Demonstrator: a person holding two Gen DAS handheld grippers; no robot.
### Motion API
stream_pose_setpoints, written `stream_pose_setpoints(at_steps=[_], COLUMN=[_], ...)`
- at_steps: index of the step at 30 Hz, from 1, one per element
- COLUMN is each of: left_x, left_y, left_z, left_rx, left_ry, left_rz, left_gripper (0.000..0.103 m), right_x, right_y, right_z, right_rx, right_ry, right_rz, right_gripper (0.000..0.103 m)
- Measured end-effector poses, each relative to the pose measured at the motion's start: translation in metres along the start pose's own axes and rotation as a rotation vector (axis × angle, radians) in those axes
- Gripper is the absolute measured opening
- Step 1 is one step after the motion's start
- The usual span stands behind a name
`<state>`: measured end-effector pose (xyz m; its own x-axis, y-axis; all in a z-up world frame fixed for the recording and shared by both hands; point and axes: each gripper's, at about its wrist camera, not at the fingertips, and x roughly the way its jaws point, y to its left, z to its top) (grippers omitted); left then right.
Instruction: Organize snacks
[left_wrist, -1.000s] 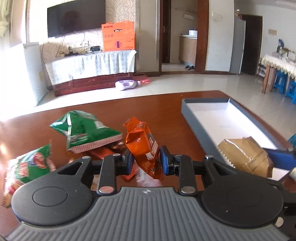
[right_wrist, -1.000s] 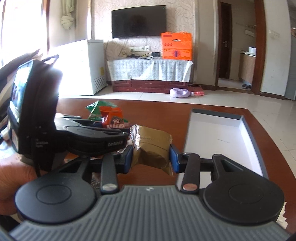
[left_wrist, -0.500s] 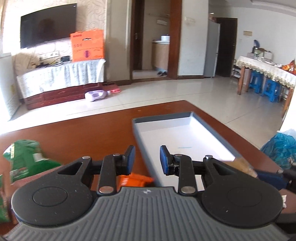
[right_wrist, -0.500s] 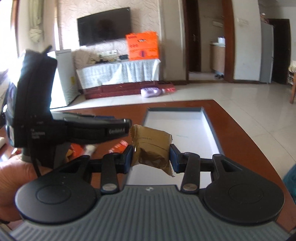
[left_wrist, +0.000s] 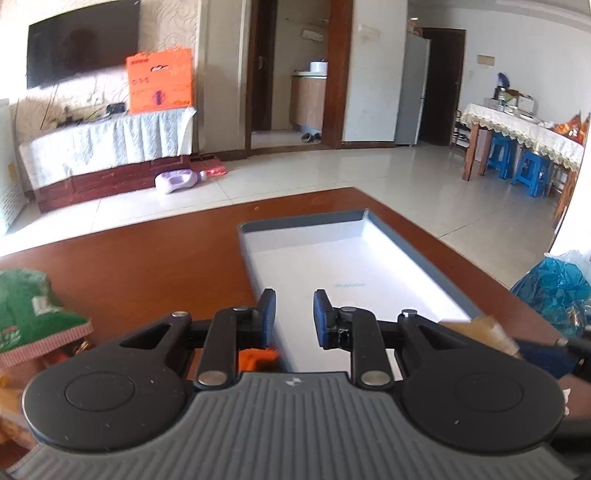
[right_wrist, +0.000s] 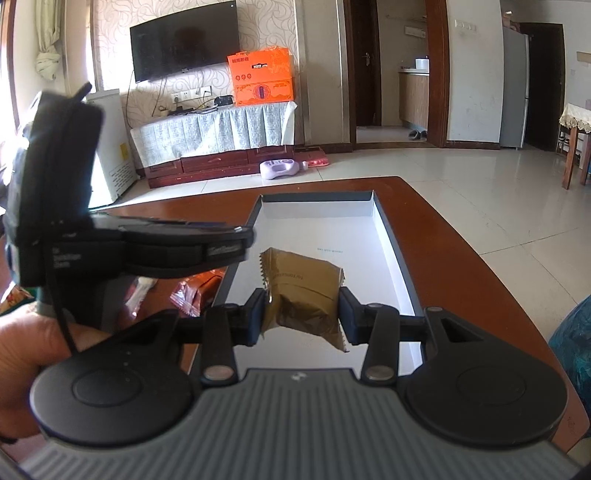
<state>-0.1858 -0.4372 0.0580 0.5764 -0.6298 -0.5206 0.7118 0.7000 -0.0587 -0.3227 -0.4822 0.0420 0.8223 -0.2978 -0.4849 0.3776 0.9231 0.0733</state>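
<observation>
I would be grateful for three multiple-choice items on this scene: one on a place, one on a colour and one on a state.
1. The grey-rimmed tray lies on:
A. the tiled floor
B. the brown table
C. a blue stool

2. The box beside the television is:
A. orange
B. green
C. white

3. The right gripper is:
A. wide open with nothing in it
B. resting flat on the floor
C. clamped on a gold packet

Answers:
1 B, as brown tabletop shows on all sides of the tray.
2 A, as its printed faces are bright orange.
3 C, as both pads press into the packet's sides, which crumple between them above the tray's near end.
</observation>
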Motion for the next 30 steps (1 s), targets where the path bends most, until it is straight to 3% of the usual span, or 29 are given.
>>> stream_pose_setpoints(at_steps=[1, 2, 3, 5, 9, 12, 22, 23, 24, 25, 30], left_x=[-0.004, -0.006, -0.008, -0.012, -0.012, -0.003, 0.035, 0.037, 0.037, 0.038, 0.034], left_y=[0.007, 0.014, 0.021, 0.037, 0.062, 0.065, 0.061, 0.064, 0.06, 0.058, 0.061], left_z=[-0.002, -0.005, -0.008, -0.016, -0.03, -0.043, -0.042, -0.042, -0.04, -0.039, -0.039], left_rx=[-0.009, -0.009, -0.007, -0.032, -0.034, 0.011, -0.011, -0.037, -0.046, -0.043, -0.087], left_ry=[-0.002, -0.001, 0.01, 0.012, 0.057, 0.105, 0.116, 0.119, 0.113, 0.112, 0.117], left_rz=[0.01, 0.028, 0.052, 0.088, 0.036, 0.047, -0.016, -0.017, -0.012, 0.004, 0.002], left_gripper=[0.028, 0.04, 0.061, 0.073, 0.075, 0.075, 0.075, 0.071, 0.052, 0.047, 0.044], right_x=[0.001, 0.001, 0.002, 0.003, 0.005, 0.005, 0.008, 0.009, 0.009, 0.01, 0.011], right_y=[0.0, -0.001, 0.0, -0.001, 0.002, 0.003, 0.003, 0.003, 0.003, 0.003, 0.003], right_z=[0.0, 0.0, 0.001, 0.001, 0.003, 0.003, 0.001, 0.001, 0.0, 0.0, 0.001], right_rx=[0.003, 0.005, 0.004, 0.007, 0.013, 0.009, 0.005, 0.002, -0.003, -0.005, -0.001], right_ry=[0.002, 0.004, 0.005, 0.006, 0.005, 0.006, 0.017, 0.019, 0.02, 0.022, 0.019], right_rz=[0.002, 0.005, 0.005, 0.005, 0.016, 0.018, 0.016, 0.017, 0.017, 0.016, 0.019], right_gripper=[0.044, 0.044, 0.044, 0.044, 0.044, 0.044, 0.044, 0.044, 0.044, 0.044, 0.044])
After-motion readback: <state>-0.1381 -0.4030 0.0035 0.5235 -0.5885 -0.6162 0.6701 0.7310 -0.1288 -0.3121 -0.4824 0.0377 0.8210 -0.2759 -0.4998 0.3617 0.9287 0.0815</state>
